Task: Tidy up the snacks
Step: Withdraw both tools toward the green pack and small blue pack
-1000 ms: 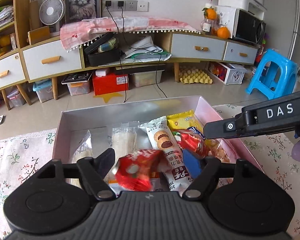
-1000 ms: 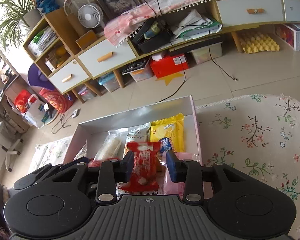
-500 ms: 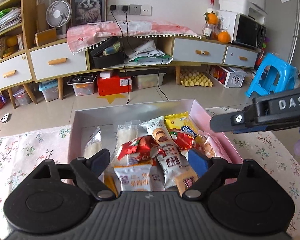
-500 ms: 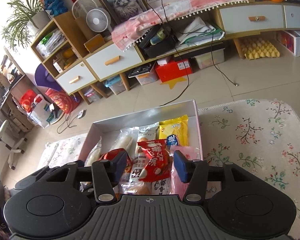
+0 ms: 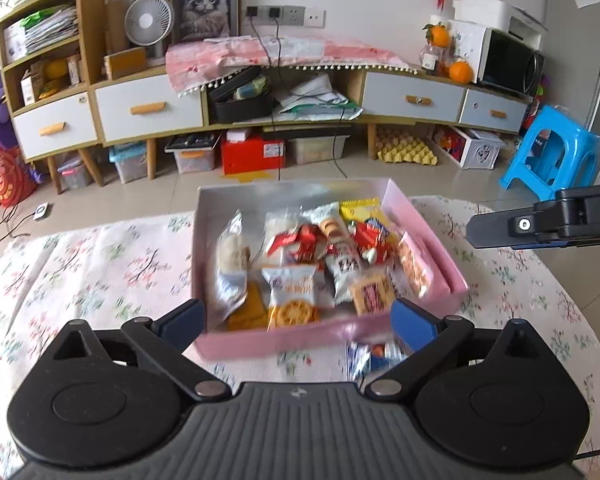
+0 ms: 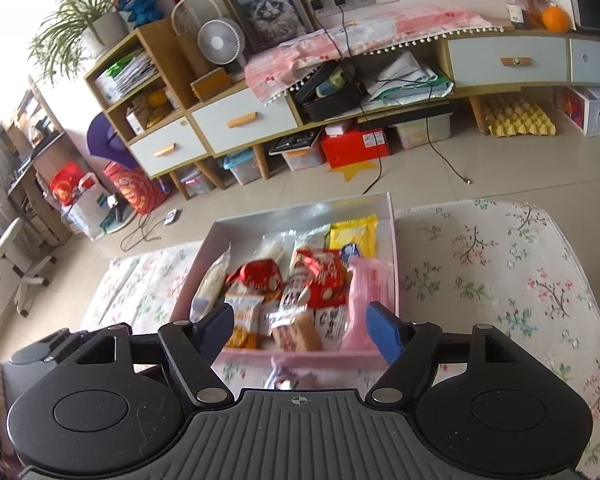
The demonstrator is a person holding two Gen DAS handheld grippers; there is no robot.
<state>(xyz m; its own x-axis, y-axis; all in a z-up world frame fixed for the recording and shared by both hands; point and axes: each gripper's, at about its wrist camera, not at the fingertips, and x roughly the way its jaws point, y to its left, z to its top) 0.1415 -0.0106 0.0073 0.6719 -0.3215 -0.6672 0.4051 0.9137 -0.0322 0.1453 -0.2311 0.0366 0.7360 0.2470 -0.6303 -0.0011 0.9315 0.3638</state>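
blurred packet (image 5: 374, 354) partly hidden behind left hand-held gripper (image 5: 296, 322) | snacks (image 5: 312, 264) kept in pink box (image 5: 276, 344) on worktop (image 5: 92, 264), beyond both grippers | left and right hand-held gripper (image 6: 300, 328) jaws just opened, nothing clamped

The small packet (image 5: 374, 356) lying just ahead of the left gripper's body, near its right finger, is smeared by motion; its blue, white and red wrapper cannot be read. In the right wrist view a pale purplish thing (image 6: 288, 374) just beyond the right gripper's body, in front of the pink box (image 6: 300, 357), is blurred and half hidden, so what it is cannot be told. The box's near snacks (image 6: 296, 330) are blurred too, print unreadable. The other gripper (image 5: 548, 226) enters from the left view's right edge, cut off, its lettering only partly in view.
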